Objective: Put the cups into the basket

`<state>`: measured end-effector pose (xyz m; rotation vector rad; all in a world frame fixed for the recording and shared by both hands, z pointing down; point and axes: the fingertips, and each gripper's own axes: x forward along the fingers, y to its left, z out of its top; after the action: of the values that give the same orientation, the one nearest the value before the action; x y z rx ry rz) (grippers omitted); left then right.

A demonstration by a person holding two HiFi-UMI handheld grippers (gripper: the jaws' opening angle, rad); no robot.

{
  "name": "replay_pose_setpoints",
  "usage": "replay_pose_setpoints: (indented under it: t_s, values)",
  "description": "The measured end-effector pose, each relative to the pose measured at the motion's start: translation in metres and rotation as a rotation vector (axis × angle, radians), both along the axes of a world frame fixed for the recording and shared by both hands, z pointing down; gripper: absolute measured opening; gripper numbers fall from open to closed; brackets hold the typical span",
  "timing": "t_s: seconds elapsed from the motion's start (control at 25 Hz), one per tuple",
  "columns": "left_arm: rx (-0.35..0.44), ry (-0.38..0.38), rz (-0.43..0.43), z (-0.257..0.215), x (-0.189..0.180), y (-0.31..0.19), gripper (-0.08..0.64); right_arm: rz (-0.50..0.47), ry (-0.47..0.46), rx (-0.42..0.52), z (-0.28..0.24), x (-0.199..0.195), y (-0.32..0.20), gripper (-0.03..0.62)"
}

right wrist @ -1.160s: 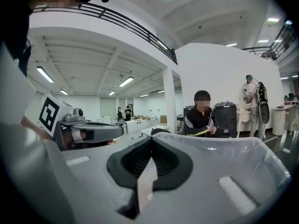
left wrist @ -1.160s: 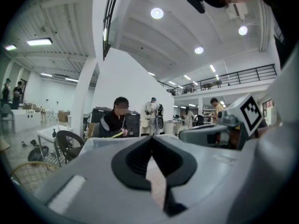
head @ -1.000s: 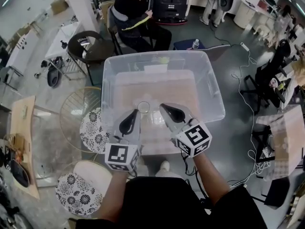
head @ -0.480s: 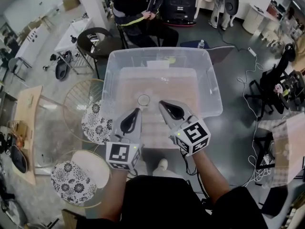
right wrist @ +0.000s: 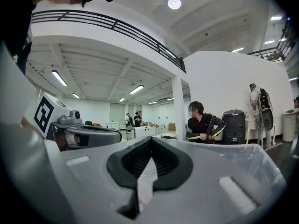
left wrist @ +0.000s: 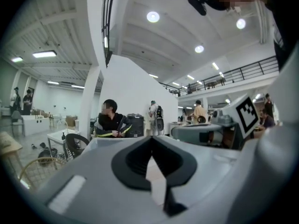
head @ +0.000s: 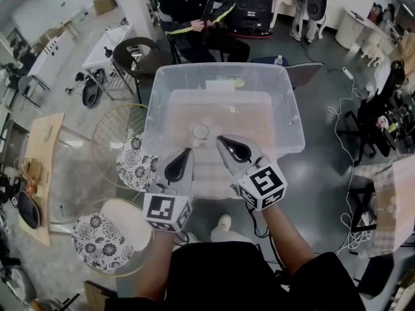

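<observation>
A clear plastic bin (head: 290,118) stands in front of me, serving as the basket. One clear cup (head: 200,133) sits upright on its floor, near the front wall. My left gripper (head: 188,150) hovers at the bin's near rim, just below and left of the cup, shut with nothing in it. My right gripper (head: 219,138) reaches over the near rim just right of the cup, also shut and empty. In the left gripper view the jaws (left wrist: 150,138) meet at their tips. The right gripper view shows the same (right wrist: 151,138), with the bin's rim (right wrist: 243,153) beyond.
A person (head: 194,11) sits on a chair just behind the bin. Two stools with floral cushions (head: 135,164) (head: 104,241) and a round wire basket (head: 115,131) stand to the left. Cables (head: 337,109) trail over the floor on the right.
The head view has drifted, so the bin and cup sit slightly higher and further right in the picture. Both grippers stay shut and have hardly moved.
</observation>
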<state>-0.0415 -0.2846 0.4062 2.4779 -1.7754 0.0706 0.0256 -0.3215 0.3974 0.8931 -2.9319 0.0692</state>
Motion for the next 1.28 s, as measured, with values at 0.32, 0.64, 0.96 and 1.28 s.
replay_pose_setpoints:
  t_s: [0.32,0.64,0.96,1.28]
  values:
    - [0.030,-0.003,0.002,-0.010,-0.019,0.028,0.005,0.011,-0.014,0.009,-0.006,-0.017,0.026,0.002]
    - [0.064,-0.064,0.036,-0.016,-0.044,0.067,0.004,0.046,-0.009,0.033,-0.013,-0.045,0.070,0.002]
    - [0.076,-0.048,0.072,-0.017,-0.073,0.113,0.005,0.081,0.001,0.044,-0.016,-0.071,0.118,0.002]
    - [0.093,-0.012,0.092,-0.023,-0.094,0.158,0.003,0.109,0.010,0.062,-0.020,-0.089,0.169,0.002]
